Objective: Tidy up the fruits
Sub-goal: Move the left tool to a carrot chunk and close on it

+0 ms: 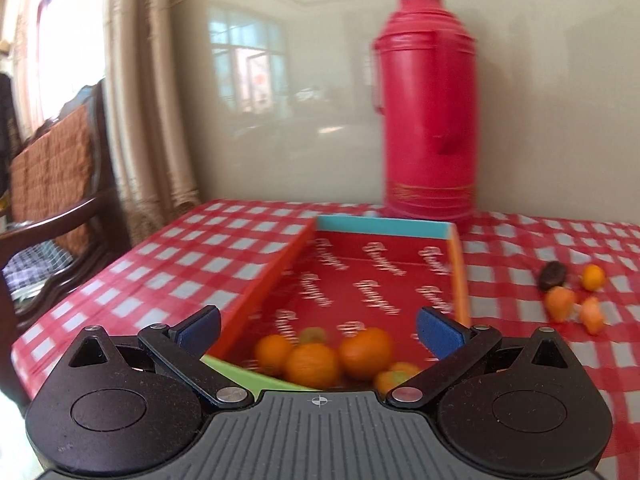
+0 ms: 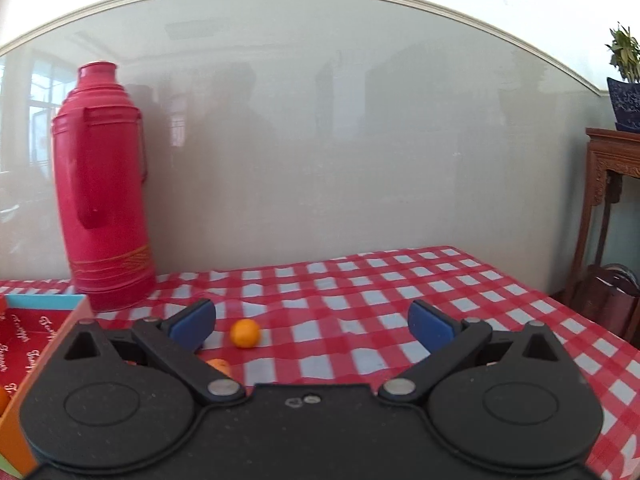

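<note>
The left gripper (image 1: 318, 326) is held low over the near end of the red box (image 1: 372, 276), pointed slightly downward along its length. Its blue-padded fingers (image 1: 434, 330) are spread wide and released, with nothing between the pads. Several oranges (image 1: 312, 364) are gathered in the near end of the box, just beyond the gripper's body, with a small greenish fruit (image 1: 314, 335) behind them. The box rests on the table (image 1: 168, 256), which is covered in a red and white checked cloth. To the right of the box, a few more fruits (image 1: 572, 300) are left loose on the cloth: orange pieces and one dark one, close together.

The right gripper (image 2: 312, 324) is held nearly level over the table, to the right of the box (image 2: 52, 320), aimed toward the wall. Its fingers (image 2: 192, 324) are likewise spread fully apart and empty. A single small orange (image 2: 245, 333) is seen on the cloth between the fingers but beyond them, nearer the left one, untouched. Another orange piece (image 2: 219, 366) is partly hidden behind the left finger's linkage. A tall red thermos (image 2: 102, 188) is stood upright against the wall behind the box.
</note>
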Action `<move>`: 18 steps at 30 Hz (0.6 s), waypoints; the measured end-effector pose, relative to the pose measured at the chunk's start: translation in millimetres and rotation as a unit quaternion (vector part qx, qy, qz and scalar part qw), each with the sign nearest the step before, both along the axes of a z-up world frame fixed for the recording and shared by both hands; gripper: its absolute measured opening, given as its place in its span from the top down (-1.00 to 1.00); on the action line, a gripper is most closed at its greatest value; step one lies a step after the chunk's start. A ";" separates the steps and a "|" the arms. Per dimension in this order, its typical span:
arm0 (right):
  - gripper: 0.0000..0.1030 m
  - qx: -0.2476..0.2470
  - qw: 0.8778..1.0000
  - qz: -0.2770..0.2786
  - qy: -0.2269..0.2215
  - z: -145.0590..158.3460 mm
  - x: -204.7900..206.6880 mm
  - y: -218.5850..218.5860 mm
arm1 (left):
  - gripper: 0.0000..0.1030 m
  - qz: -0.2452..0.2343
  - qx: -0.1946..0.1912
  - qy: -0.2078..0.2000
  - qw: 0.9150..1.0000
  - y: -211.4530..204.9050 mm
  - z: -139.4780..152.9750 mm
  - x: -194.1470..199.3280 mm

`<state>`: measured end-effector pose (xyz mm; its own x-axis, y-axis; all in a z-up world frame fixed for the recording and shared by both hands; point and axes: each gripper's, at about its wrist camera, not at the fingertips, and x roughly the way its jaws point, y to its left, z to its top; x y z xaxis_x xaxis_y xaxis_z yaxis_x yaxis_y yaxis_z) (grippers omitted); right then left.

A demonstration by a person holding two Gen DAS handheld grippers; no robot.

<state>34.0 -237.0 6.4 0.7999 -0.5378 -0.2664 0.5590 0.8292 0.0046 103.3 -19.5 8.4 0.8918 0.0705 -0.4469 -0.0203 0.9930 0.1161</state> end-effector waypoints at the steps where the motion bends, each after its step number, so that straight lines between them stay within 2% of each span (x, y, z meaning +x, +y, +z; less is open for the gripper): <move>1: -0.89 0.001 1.000 -0.006 0.000 -0.8 -2.4 -5.0 | -1.00 -0.013 0.004 -0.001 1.000 -9.4 0.2 -0.8; 7: -0.89 0.006 0.999 -0.043 -0.001 -2.1 -15.1 -30.6 | -1.00 -0.083 0.023 -0.002 0.996 -59.0 -2.0 -5.7; 18: -0.89 0.036 0.998 -0.057 -0.005 -2.9 -32.8 -53.7 | -0.97 -0.174 0.026 0.019 0.984 -122.4 -14.5 1.5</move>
